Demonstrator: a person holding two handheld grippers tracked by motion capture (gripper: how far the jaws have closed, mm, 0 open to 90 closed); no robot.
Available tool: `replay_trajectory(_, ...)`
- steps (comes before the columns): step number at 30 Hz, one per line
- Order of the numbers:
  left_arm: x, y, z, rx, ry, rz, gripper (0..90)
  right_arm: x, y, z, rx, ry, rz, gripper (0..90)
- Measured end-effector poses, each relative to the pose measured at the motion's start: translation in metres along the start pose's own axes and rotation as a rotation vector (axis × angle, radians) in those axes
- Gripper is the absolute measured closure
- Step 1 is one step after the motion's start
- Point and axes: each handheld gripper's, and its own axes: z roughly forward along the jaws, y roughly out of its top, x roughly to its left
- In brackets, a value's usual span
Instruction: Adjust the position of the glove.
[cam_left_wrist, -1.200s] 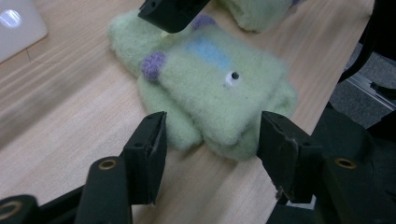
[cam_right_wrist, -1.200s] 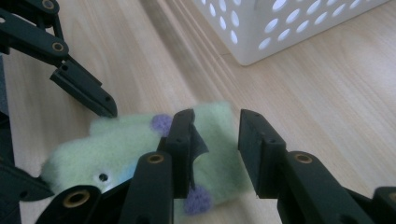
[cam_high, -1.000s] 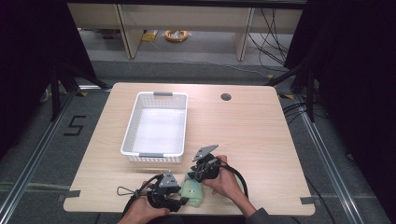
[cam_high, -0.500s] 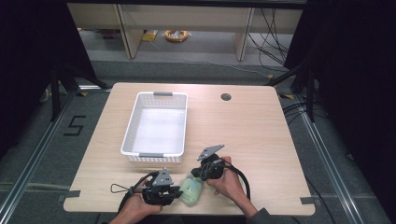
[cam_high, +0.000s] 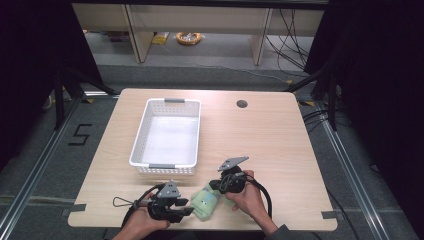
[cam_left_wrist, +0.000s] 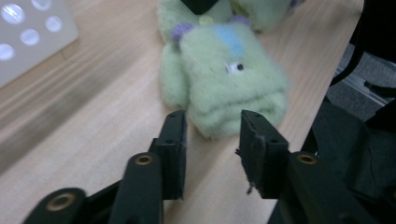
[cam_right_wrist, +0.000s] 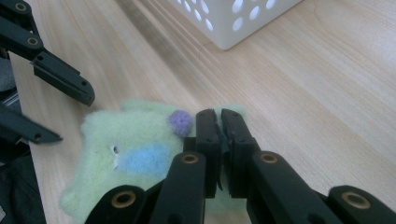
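Note:
A light green plush toy (cam_high: 205, 202) with a blue patch and purple knobs lies near the table's front edge. My right gripper (cam_right_wrist: 218, 114) is shut, its tips pinching the fuzz at one end of the toy (cam_right_wrist: 126, 140). In the high view the right gripper (cam_high: 216, 187) reaches it from the right. My left gripper (cam_left_wrist: 212, 128) is open and its jaws have just been opening. The other end of the toy (cam_left_wrist: 224, 79) lies just ahead of its tips, not between them. In the high view the left gripper (cam_high: 187, 212) sits at the toy's left.
A white perforated basket (cam_high: 165, 167) stands just behind the toy, left of centre, seen also as the basket (cam_right_wrist: 233, 23) in the right gripper view. A round cable hole (cam_high: 242, 104) is at the back of the table. The front edge lies close to both hands.
The left hand has drawn slightly back to the left, away from the toy. The right gripper and the toy stay where they were.

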Motion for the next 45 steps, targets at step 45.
replay_trajectory(45,-0.003,0.09,0.038,-0.05,-0.07,0.101,84.0,-0.018,-0.045,-0.095,-0.223,-0.086,0.163,86.9)
